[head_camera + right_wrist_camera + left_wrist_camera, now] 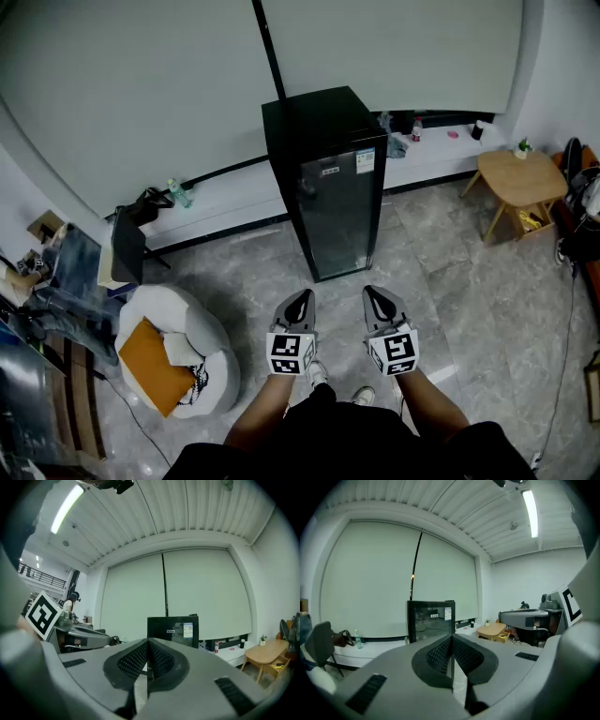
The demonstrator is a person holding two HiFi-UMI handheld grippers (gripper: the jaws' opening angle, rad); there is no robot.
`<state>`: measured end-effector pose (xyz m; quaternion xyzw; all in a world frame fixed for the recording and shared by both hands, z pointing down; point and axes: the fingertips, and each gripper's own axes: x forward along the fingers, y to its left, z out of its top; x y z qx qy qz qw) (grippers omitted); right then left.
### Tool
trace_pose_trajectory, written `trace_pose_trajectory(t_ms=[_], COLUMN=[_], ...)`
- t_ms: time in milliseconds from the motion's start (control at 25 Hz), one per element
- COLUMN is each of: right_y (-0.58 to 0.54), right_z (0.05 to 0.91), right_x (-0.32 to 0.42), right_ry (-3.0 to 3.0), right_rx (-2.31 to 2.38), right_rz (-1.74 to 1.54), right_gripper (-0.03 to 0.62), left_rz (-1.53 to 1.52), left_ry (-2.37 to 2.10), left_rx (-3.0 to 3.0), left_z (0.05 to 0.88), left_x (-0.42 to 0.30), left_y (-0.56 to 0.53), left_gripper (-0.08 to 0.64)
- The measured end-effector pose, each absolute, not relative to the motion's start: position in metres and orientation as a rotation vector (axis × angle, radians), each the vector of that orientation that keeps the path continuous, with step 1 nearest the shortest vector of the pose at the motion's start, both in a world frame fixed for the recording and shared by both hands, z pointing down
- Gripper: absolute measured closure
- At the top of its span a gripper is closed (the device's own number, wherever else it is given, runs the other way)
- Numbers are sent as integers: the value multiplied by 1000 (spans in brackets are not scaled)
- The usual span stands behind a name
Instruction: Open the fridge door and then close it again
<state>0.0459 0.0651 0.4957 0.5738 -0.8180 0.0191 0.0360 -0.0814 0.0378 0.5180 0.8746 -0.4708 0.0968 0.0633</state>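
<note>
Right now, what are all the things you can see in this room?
fridge: one, black, shut, middle, by the white ledge.
side table: one, light wood, right of the fridge.
beanbag: one, white, floor at lower left.
flat pad: one, orange, on the beanbag.
chair: one, black, left of the fridge.
bottle: one, greenish, on the ledge.
left gripper: one, grey, fingers together, empty, facing the fridge.
right gripper: one, grey, fingers together, empty, beside the left.
</note>
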Motion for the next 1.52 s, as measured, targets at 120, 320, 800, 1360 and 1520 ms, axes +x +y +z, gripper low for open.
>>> trace_pose_trajectory(t_ms=[120, 320, 800, 1360, 1520], right_y=[55, 38, -12, -45, -61], right_z=[494, 492, 501, 511, 516], right_x=[42, 34, 7, -23, -32], right_ry=[-2504, -2493, -2479, -2444, -2474], right_rx=[1767, 1755, 1787, 1777, 1723], right_rz=[66, 54, 117, 148, 142], right_gripper=[583, 583, 583, 583, 583], left_rz=[300, 298, 285, 318, 327], left_ry=[-1415, -1400, -1353, -1294, -1297], left_rx=[2646, 2645, 2643, 2687, 2672], left_z=[517, 519, 531, 539, 547], left_x=[-85, -91, -122, -145, -143], left_y=[28, 10, -43, -85, -102], left_gripper=[538, 538, 538, 538, 538])
